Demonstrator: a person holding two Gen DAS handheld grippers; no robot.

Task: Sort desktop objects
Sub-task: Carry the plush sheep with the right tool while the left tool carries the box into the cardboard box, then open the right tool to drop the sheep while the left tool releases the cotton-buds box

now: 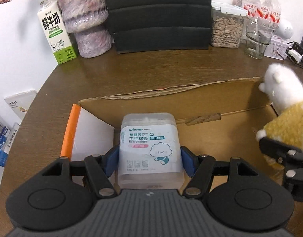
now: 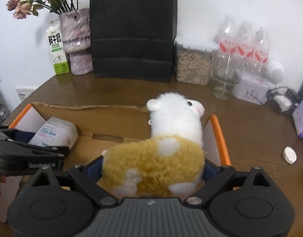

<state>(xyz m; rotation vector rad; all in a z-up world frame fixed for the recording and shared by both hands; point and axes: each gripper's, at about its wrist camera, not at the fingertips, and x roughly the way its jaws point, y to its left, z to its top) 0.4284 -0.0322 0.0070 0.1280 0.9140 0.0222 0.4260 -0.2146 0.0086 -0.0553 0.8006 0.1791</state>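
Observation:
My left gripper [image 1: 150, 161] is shut on a clear cotton buds box [image 1: 149, 146] with a white label and holds it over the left part of an open cardboard box [image 1: 171, 94] with orange edges. My right gripper [image 2: 153, 169] is shut on a white and yellow plush alpaca [image 2: 163, 148] and holds it over the right part of the same cardboard box [image 2: 88, 106]. The alpaca [image 1: 284, 110] shows at the right edge of the left wrist view. The cotton buds box [image 2: 54, 132] and the left gripper show at the left of the right wrist view.
At the back of the brown table [image 1: 151, 71] stand a milk carton [image 1: 54, 33], a purple vase [image 1: 84, 19], a black paper bag [image 1: 159, 15], a seed jar [image 1: 226, 29], glass cups [image 1: 258, 37] and water bottles [image 1: 258, 2]. A white round disc [image 2: 289, 155] lies at the right.

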